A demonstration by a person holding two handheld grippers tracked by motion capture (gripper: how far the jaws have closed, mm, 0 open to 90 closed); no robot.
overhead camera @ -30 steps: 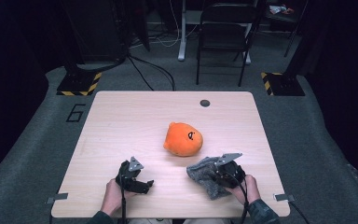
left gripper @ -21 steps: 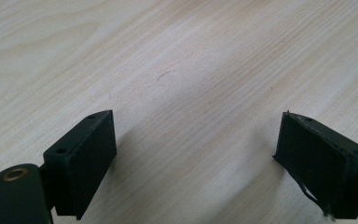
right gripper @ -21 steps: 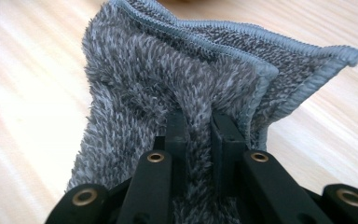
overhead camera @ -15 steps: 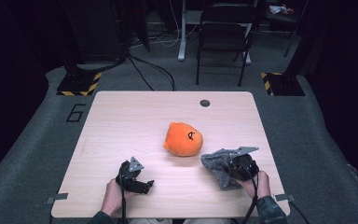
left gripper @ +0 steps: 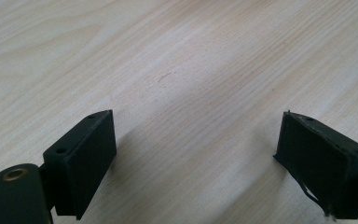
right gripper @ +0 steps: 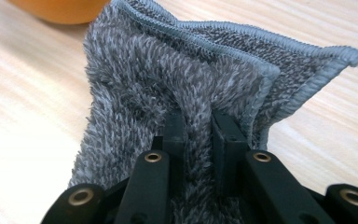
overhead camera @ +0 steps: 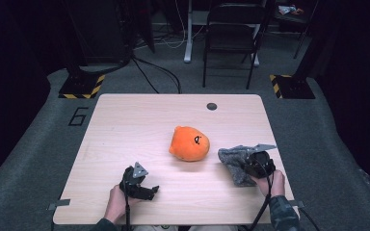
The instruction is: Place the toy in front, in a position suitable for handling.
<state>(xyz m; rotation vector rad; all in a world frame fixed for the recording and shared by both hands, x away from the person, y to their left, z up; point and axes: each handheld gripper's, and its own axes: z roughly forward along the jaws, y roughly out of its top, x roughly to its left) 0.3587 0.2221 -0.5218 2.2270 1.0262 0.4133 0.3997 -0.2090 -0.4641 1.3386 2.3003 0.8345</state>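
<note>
A round orange plush toy with a small face mark sits at the middle of the wooden table. Its orange edge shows at the top left of the right gripper view. Right of it lies a fuzzy grey cloth. My right gripper is shut on a fold of that cloth, which bunches up between the black jaws. My left gripper rests near the front left of the table. Its jaws stand wide open over bare wood with nothing between them.
A small dark round disc sits near the table's far edge. Behind the table stand a black folding chair and dark stands with yellow-striped bases. Cables run across the grey floor.
My right gripper has carried the grey cloth to the right and slightly away from the front edge. The left gripper and the orange toy have stayed put.
</note>
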